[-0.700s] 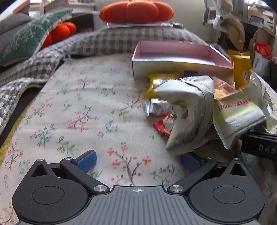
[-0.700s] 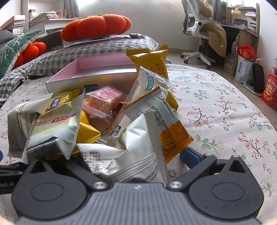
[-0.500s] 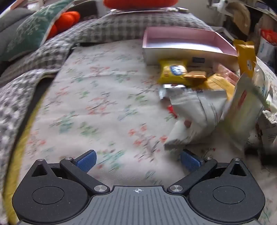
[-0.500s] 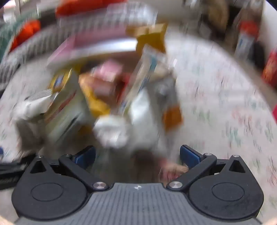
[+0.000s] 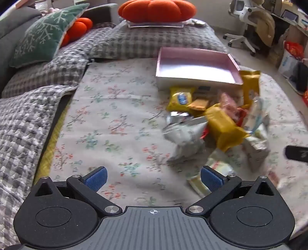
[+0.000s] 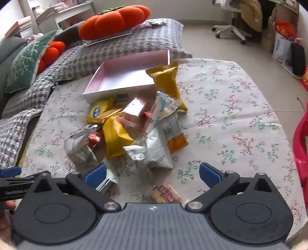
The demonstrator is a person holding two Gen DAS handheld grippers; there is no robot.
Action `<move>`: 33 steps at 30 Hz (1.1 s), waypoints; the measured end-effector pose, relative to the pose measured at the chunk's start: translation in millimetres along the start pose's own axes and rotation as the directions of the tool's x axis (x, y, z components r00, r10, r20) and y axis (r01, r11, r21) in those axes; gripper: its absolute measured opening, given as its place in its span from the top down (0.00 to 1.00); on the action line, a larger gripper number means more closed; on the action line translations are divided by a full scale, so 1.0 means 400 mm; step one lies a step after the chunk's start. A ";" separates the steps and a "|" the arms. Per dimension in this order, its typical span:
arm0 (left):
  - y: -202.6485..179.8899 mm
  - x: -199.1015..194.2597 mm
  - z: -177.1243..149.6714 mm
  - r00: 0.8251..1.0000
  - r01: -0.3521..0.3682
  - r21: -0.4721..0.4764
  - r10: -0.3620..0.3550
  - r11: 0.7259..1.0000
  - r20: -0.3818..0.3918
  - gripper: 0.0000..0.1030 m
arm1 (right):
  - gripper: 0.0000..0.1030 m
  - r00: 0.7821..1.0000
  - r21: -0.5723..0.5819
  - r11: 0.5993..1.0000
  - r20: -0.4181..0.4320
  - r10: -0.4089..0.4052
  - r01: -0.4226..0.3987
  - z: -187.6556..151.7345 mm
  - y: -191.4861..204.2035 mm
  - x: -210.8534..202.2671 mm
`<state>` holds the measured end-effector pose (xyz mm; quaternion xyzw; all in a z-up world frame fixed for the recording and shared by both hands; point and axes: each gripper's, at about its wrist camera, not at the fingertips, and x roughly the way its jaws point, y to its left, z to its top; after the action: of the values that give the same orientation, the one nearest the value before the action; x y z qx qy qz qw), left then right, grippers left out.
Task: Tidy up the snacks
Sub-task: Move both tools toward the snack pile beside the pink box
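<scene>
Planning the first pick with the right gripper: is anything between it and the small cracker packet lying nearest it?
Nothing visible does. The right gripper is open above bare floral cloth, and the small cracker packet lies alone just below its fingers, apart from the snack pile.

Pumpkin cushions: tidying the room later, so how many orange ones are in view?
2: a big pumpkin cushion on the grey blanket; a smaller one tucked behind the green pillow, partly hidden.

Home bedroom or living room, pumpkin cushions [image 5: 156, 8], checked quilt [image 5: 57, 63], floral cloth [image 5: 115, 115], desk chair [image 6: 233, 28]
</scene>
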<state>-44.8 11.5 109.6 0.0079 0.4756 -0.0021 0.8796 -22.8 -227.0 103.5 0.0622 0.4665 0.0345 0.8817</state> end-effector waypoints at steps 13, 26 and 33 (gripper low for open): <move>-0.007 -0.002 -0.039 0.999 0.031 -0.046 -0.032 0.998 -0.019 0.00 | 0.00 0.996 0.076 0.996 0.083 -0.042 0.036 0.011 0.012 -0.081; -0.066 0.003 -0.118 0.999 0.052 0.027 -0.052 0.998 -0.013 0.00 | 0.00 0.988 0.014 0.995 0.116 -0.100 0.099 -0.086 0.049 -0.099; -0.066 0.023 -0.132 0.998 0.064 0.081 -0.063 0.995 -0.017 0.00 | 0.02 0.993 0.042 0.996 0.079 -0.085 0.082 -0.094 0.035 -0.083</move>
<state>-84.2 -13.8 72.7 0.0288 0.4813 -0.0494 0.8747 -72.7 -214.3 111.7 0.0611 0.4333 -0.0142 0.8991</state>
